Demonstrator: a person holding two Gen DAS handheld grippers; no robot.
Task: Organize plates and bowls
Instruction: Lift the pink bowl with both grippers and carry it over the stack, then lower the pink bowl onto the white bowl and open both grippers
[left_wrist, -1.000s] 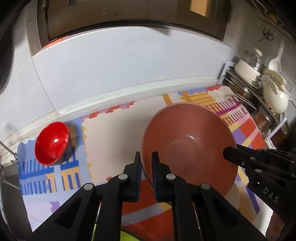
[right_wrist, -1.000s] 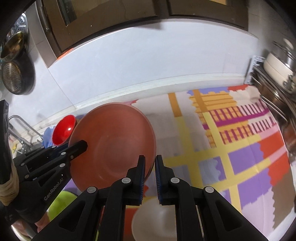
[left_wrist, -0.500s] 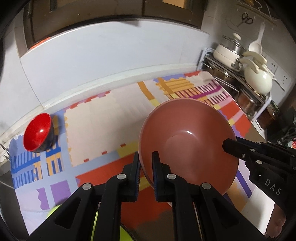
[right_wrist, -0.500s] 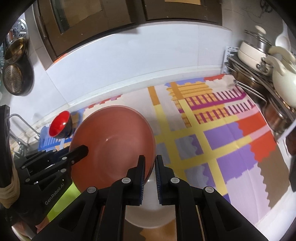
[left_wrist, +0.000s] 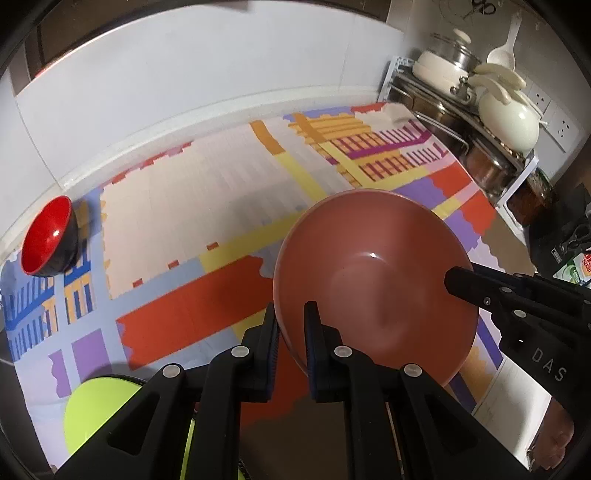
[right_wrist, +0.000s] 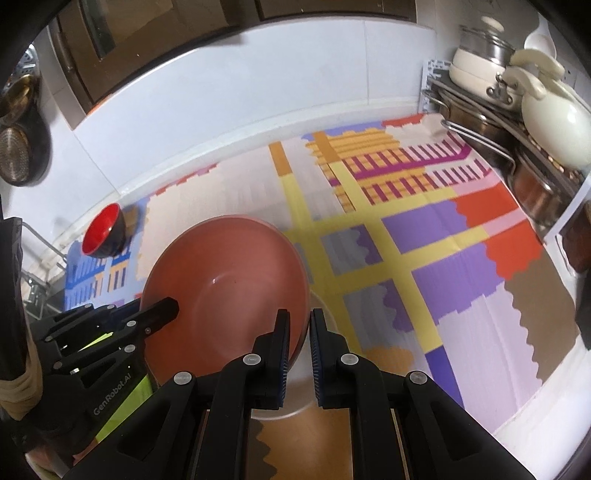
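A large terracotta bowl (left_wrist: 373, 284) is held in the air above the patterned mat, gripped on both sides. My left gripper (left_wrist: 290, 328) is shut on its left rim. My right gripper (right_wrist: 299, 332) is shut on its right rim; the bowl also shows in the right wrist view (right_wrist: 225, 284). A white plate (right_wrist: 295, 391) lies on the mat under the bowl, mostly hidden. A small red bowl (left_wrist: 48, 236) stands at the far left of the mat, also seen in the right wrist view (right_wrist: 103, 230). A lime-green plate (left_wrist: 96, 410) lies near the front left.
A colourful patterned mat (right_wrist: 424, 240) covers the counter up to the white wall. A metal rack (right_wrist: 517, 140) with pots and a cream kettle (right_wrist: 554, 125) stands at the right. A strainer (right_wrist: 14, 158) hangs at the left.
Both grippers have carried the terracotta bowl back from the wall and higher, so more of the mat shows. The white plate and the lime-green plate have come into view below.
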